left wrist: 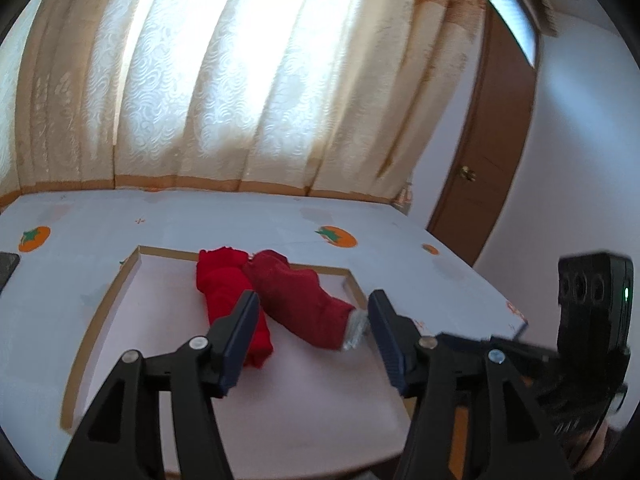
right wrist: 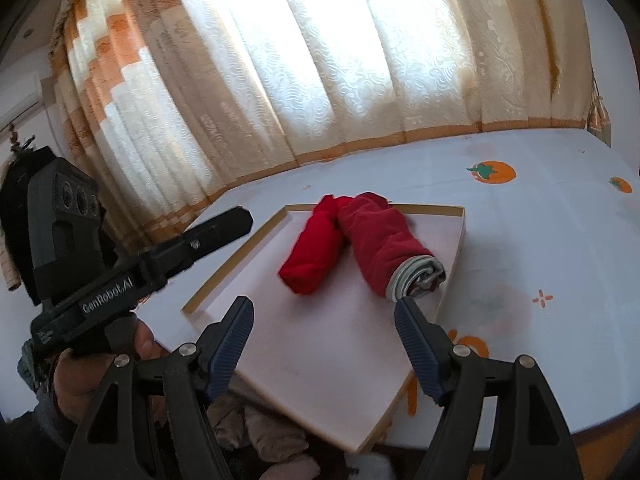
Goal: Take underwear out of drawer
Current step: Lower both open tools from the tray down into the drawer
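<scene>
Two rolled garments lie side by side on a shallow white tray (left wrist: 100, 320) (right wrist: 320, 352) with a wooden rim. One is a bright red roll (left wrist: 228, 288) (right wrist: 316, 252). The other is a dark red roll (left wrist: 296, 296) (right wrist: 380, 240) with a grey striped band at its near end. My left gripper (left wrist: 315, 304) stands open just short of the rolls, and its pads touch nothing. My right gripper (right wrist: 324, 306) is open too, over the tray's near part, short of both rolls.
The tray rests on a white table top (left wrist: 160, 220) (right wrist: 540, 240) printed with orange fruit. Pale garments (right wrist: 260, 432) lie below the tray's near edge. A hand holds the left tool's body (right wrist: 60, 216). Curtains hang behind, and a brown door (left wrist: 492, 160) stands at the right.
</scene>
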`<state>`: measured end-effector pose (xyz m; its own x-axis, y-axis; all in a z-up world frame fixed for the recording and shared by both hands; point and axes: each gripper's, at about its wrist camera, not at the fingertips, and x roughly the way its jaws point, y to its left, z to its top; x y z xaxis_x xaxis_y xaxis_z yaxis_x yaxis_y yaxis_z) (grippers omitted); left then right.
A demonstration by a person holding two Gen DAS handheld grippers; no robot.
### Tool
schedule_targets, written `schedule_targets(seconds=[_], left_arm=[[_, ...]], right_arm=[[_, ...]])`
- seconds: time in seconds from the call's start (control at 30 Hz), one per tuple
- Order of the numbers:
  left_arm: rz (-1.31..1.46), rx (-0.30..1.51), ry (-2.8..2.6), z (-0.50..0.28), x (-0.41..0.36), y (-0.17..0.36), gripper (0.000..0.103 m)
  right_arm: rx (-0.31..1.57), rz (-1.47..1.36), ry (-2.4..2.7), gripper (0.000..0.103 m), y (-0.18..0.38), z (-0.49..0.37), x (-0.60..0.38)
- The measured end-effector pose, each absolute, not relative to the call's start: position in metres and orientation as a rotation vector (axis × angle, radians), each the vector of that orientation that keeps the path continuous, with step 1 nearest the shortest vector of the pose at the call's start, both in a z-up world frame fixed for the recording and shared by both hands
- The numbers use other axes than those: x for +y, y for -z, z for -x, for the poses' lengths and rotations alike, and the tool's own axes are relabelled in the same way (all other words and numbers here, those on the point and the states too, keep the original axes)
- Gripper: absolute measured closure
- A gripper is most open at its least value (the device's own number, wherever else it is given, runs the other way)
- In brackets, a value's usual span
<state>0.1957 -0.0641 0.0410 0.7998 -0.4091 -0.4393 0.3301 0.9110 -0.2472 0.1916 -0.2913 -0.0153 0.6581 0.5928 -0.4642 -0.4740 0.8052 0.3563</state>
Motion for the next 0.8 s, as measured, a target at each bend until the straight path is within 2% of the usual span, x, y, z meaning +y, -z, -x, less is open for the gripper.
schedule_targets(seconds=[0.33, 0.8], left_arm=[[0.094, 0.486, 0.412, -0.139, -0.045, -0.04, 0.043], [0.086, 0.488, 0.365, -0.072, -0.02, -0.01, 0.035]], right_arm=[[0.525, -0.132, -0.66, 0.023, -0.016, -0.136, -0.297], [0.487, -0.069, -0.683, 0.022, -0.02, -0.072, -0.304]])
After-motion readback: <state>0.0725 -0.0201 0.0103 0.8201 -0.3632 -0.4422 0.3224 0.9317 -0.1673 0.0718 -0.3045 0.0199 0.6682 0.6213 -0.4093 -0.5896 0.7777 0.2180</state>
